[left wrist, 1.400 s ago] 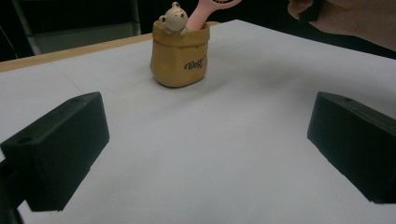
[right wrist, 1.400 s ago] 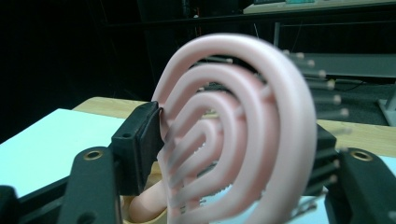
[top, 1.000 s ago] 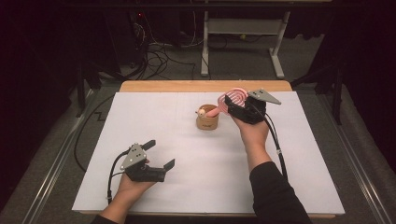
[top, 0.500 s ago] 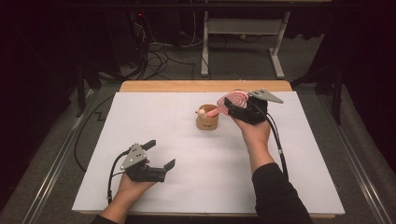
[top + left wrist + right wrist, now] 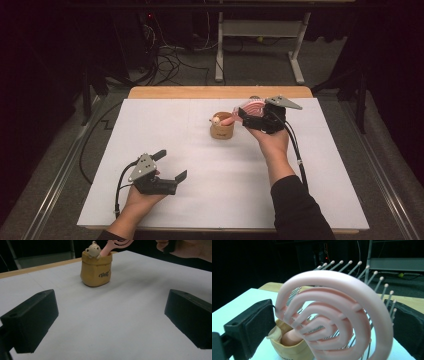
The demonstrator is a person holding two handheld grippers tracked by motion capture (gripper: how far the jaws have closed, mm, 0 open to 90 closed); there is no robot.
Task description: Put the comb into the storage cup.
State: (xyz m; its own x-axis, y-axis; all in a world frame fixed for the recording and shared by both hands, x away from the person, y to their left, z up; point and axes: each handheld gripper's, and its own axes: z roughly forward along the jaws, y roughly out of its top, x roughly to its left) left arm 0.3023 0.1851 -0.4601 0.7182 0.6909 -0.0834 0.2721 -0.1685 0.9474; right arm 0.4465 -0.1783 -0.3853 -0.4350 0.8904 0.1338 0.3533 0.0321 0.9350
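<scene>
At the near left, the left gripper [image 5: 172, 167] rests with jaws wide apart, holding nothing. Mid-table stands the tan pouch holder [image 5: 221, 130] (its bear figure and lettering are legible in the left gripper view), the pink hairbrush [image 5: 337, 320] handle-down inside. The right gripper [image 5: 245, 116] has just been opening, its pads flanking the brush head. White table sheet [image 5: 200, 200]; dark room, cables behind.

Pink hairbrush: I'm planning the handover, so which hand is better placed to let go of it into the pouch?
Right. The right gripper brackets the pink hairbrush, whose handle sits in the tan pouch; its jaws have just opened. The left gripper rests far away.
</scene>
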